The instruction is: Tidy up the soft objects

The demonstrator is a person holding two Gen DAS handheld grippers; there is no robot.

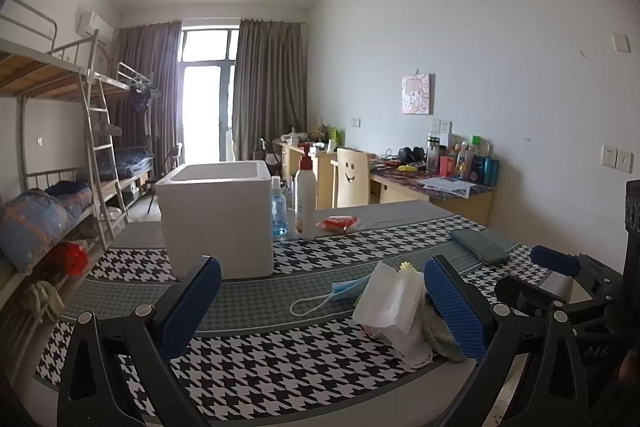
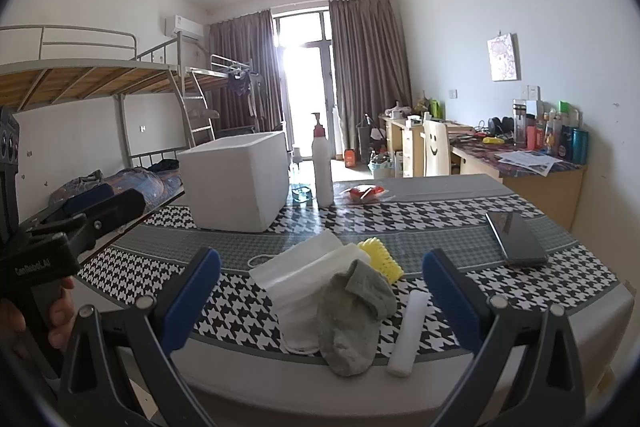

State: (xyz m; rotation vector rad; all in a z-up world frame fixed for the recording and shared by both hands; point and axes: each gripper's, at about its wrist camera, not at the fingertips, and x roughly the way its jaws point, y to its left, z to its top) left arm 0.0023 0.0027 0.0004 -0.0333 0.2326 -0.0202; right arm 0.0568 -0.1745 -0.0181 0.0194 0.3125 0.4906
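A small heap of soft things lies near the table's front edge. It holds a grey sock (image 2: 352,319), a white cloth (image 2: 304,279), a yellow ridged sponge (image 2: 380,257) and a white foam roll (image 2: 408,331). My right gripper (image 2: 322,301) hangs open just in front of the heap, a finger on each side, touching nothing. In the left wrist view the white cloth (image 1: 390,303) and a blue face mask (image 1: 348,287) lie by the right finger of my open left gripper (image 1: 322,307). An open white foam box (image 1: 218,215) stands beyond it.
A pump bottle (image 1: 306,195), a blue spray bottle (image 1: 278,209) and a red packet (image 1: 338,224) stand behind the box. A dark phone (image 2: 516,239) lies at the right of the houndstooth tablecloth (image 2: 420,219). Bunk beds are on the left, desks on the right.
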